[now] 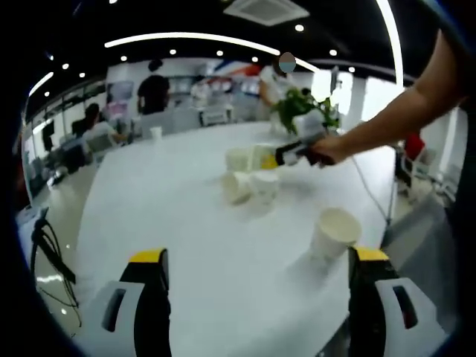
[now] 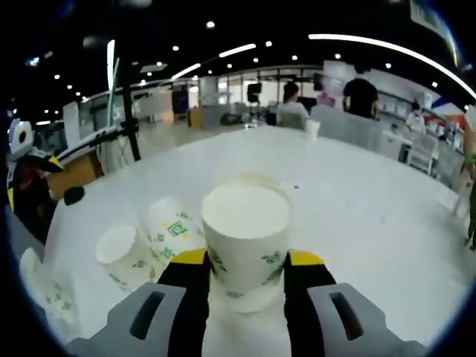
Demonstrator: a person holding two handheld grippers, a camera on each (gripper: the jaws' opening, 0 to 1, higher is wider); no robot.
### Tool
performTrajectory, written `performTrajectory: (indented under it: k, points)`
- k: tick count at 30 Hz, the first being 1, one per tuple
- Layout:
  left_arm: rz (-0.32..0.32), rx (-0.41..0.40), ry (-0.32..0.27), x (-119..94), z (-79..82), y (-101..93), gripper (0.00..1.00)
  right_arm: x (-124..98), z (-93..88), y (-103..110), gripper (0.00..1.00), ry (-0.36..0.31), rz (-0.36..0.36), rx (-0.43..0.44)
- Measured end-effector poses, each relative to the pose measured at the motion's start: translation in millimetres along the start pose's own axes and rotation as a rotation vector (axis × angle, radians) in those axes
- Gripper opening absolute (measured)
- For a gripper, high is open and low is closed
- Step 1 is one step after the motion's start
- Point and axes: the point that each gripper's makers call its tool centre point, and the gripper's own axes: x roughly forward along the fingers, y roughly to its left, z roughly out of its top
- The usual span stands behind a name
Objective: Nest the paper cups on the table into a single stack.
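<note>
My right gripper (image 2: 245, 262) is shut on a white paper cup (image 2: 245, 230) with green print, low over the table. Just behind it peeks the rim of another cup (image 2: 249, 178). Two more cups (image 2: 123, 256) (image 2: 172, 223) lie on their sides to its left. In the left gripper view the right gripper (image 1: 291, 154), held by a person's arm (image 1: 387, 119), reaches that cup cluster (image 1: 239, 158) from the right. Two cups (image 1: 236, 186) (image 1: 265, 182) lie nearer. One upright cup (image 1: 335, 232) stands close to my left gripper (image 1: 256, 271), which is open with nothing between its fingers.
The white table (image 1: 186, 223) ends near the right jaw of the left gripper. A potted plant (image 1: 301, 108) stands behind the cups. A lone small cup (image 1: 155, 133) stands at the far side. Another cup (image 2: 41, 290) sits near the table edge. People sit beyond the table.
</note>
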Motion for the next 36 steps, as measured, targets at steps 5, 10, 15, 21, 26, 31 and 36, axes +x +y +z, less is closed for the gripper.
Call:
performTrajectory:
  k: [5,10,15,21,26,31,36]
  points:
    - [0.004,0.009,0.009,-1,0.1,0.3,1.00,-7,10.3,-1,0.36,-0.001,0.000,-0.002]
    - [0.009,0.034,0.048,0,-4.2,2.8,1.00,-17,14.0,-6,0.36,0.009,-0.013,0.001]
    - [0.007,0.048,0.044,-1,1.1,4.9,1.00,-27,31.2,-9,0.36,-0.001,-0.022,-0.026]
    - [-0.003,0.040,0.047,-2,4.7,4.1,1.00,-34,55.7,-10,0.36,-0.018,-0.024,-0.035]
    - [-0.010,0.052,0.050,-2,8.1,2.0,1.00,-40,67.9,-9,0.36,-0.033,-0.026,-0.040]
    - [-0.021,0.044,0.059,0,10.7,1.8,1.00,-48,75.9,-7,0.37,-0.045,-0.030,-0.041]
    - [-0.018,0.033,0.064,-1,12.3,2.7,1.00,-54,77.5,0,0.37,-0.044,-0.015,-0.046]
